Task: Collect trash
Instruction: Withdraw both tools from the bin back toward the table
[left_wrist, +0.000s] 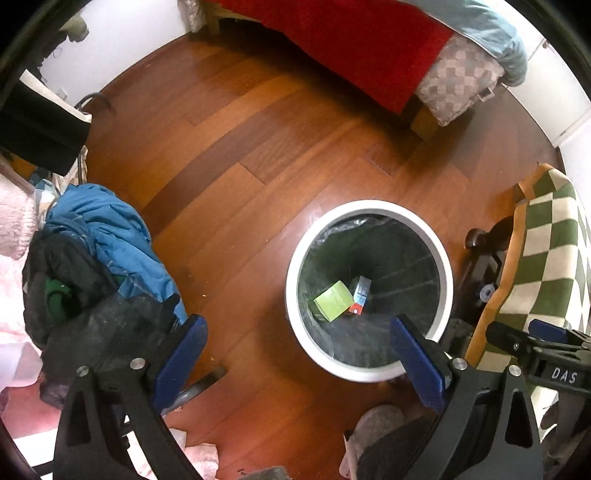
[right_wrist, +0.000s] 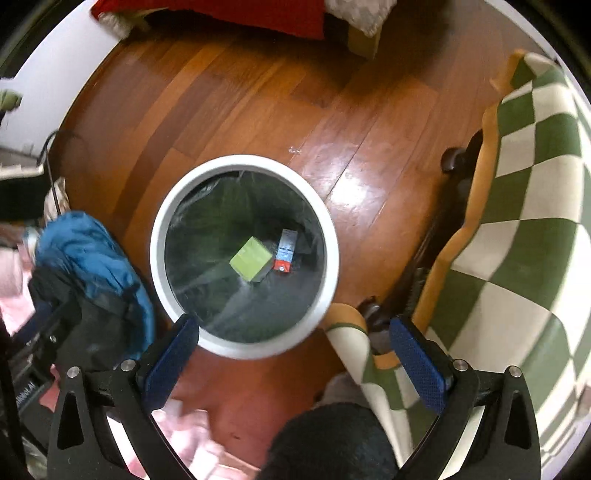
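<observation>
A round white trash bin (left_wrist: 369, 206) with a dark liner stands on the wooden floor. Inside it lie a green box (left_wrist: 333, 300) and a small blue and red carton (left_wrist: 360, 295). My left gripper (left_wrist: 297, 354) is open and empty, above the floor at the bin's near left side. In the right wrist view the bin (right_wrist: 243, 162) sits straight ahead with the green box (right_wrist: 251, 257) and the carton (right_wrist: 285, 251) at its bottom. My right gripper (right_wrist: 293, 350) is open and empty above the bin's near rim. Its body also shows in the left wrist view (left_wrist: 546, 343).
A pile of blue and black clothes (left_wrist: 99, 251) lies left of the bin. A green and white checkered blanket (right_wrist: 517, 221) over a dark wheeled chair base (right_wrist: 454, 158) is on the right. A bed with a red cover (left_wrist: 369, 44) is at the back.
</observation>
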